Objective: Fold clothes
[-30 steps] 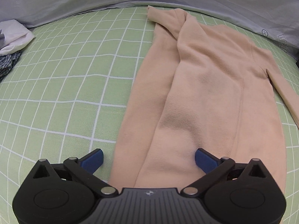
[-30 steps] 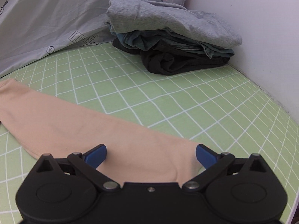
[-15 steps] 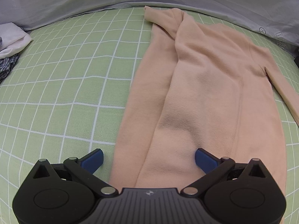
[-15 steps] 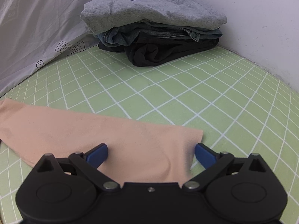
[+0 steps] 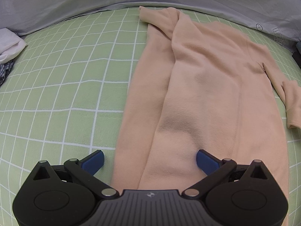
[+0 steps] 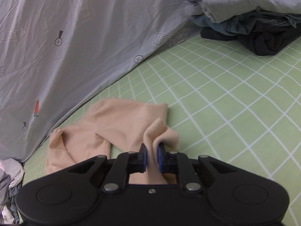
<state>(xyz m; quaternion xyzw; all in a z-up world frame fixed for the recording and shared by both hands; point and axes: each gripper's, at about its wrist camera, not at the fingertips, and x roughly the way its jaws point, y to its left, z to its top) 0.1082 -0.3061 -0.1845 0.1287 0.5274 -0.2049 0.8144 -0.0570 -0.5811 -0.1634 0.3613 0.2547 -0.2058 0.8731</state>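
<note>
A peach long-sleeved garment [image 5: 203, 86] lies flat along the green checked bed sheet [image 5: 65, 79], its left sleeve folded over the body. My left gripper [image 5: 149, 159] hovers open over the garment's near hem, blue pads wide apart and gripping nothing. The right sleeve [image 5: 290, 101] curls up at the right edge of the left wrist view. In the right wrist view my right gripper [image 6: 151, 157] is shut on the cuff end of that peach sleeve [image 6: 120, 126], which is lifted and bunched between the blue pads.
A grey printed quilt [image 6: 65, 37] lies along the bed's far side. A stack of folded clothes [image 6: 250, 17], grey over blue and black, sits at the far right. Loose white and plaid clothes [image 5: 7, 50] lie at the left edge.
My right gripper has shut on the sleeve end, lifted it and swung left toward the garment body. The left gripper has hardly moved.
</note>
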